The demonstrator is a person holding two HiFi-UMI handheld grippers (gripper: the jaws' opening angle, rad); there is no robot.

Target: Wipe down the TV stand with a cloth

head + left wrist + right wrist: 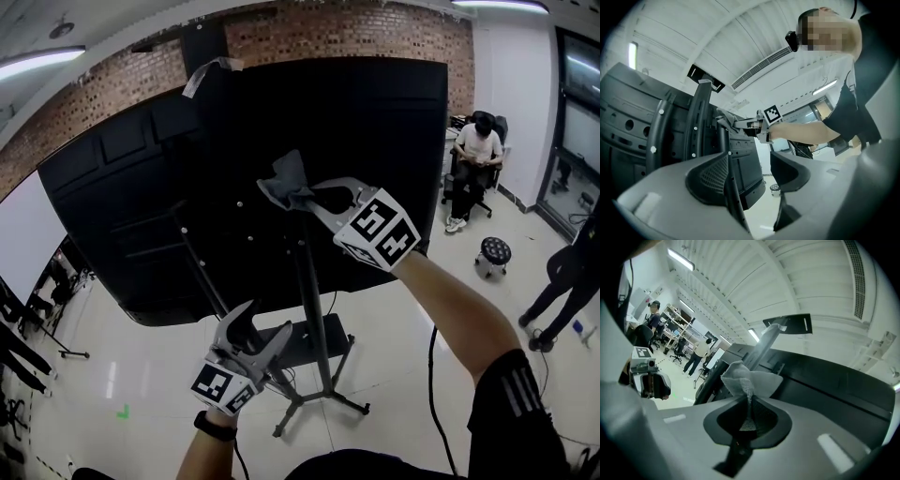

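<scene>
Head view: the right gripper (300, 199) pinches a grey cloth (284, 178) at the top of the TV stand (316, 319) pole, against the back of the black TV (375, 122). The left gripper (255, 337) sits lower, near the stand's slanted strut. A seated person (476, 155) is at the far right.

Left gripper view: its jaws stand wide apart with nothing clamped. A thin black bar of the stand runs just beside one pad.

Right gripper view: the jaws are closed on the bunched cloth, which pokes out toward the stand's upright.
</scene>
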